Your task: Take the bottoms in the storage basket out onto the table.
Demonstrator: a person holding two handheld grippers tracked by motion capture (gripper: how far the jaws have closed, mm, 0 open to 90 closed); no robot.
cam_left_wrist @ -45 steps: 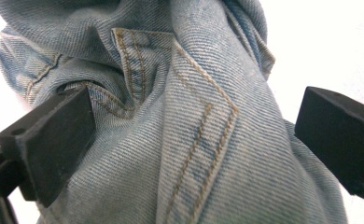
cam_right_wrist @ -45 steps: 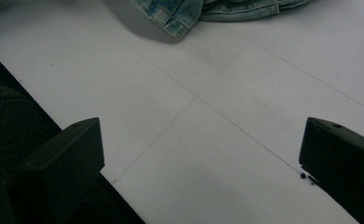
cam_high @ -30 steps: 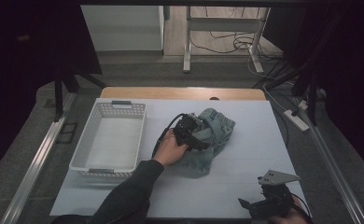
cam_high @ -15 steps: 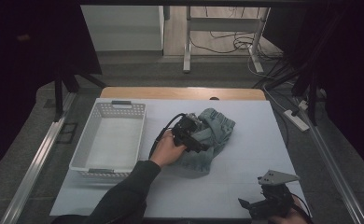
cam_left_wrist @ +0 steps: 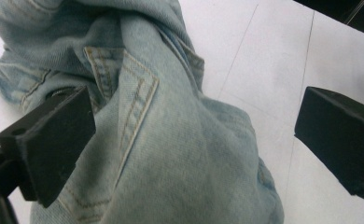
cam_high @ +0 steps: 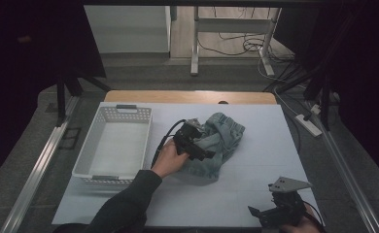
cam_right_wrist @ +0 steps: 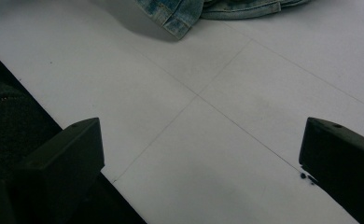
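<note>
A crumpled pair of light blue jeans [cam_high: 224,138] lies in the middle of the white table [cam_high: 265,155]. My left gripper [cam_high: 203,153] hovers over the jeans' left side. Seen from the left gripper view, this gripper [cam_left_wrist: 194,140] is open, with a denim fold and pocket seam [cam_left_wrist: 171,158] bulging between the wide-apart jaws. My right gripper [cam_high: 267,213] rests low at the table's near right corner. It is open [cam_right_wrist: 199,163] over bare table, and the jeans' hem [cam_right_wrist: 180,14] lies well beyond it.
A white slotted basket [cam_high: 87,145] stands empty at the table's left side, just left of my left hand. Bare white surface stretches right of the jeans and along the front edge. Beyond the table are a dark floor, table legs and cables [cam_high: 246,46].
My left hand and gripper have shifted slightly left and toward me on the jeans. The right gripper has stayed where it was.
</note>
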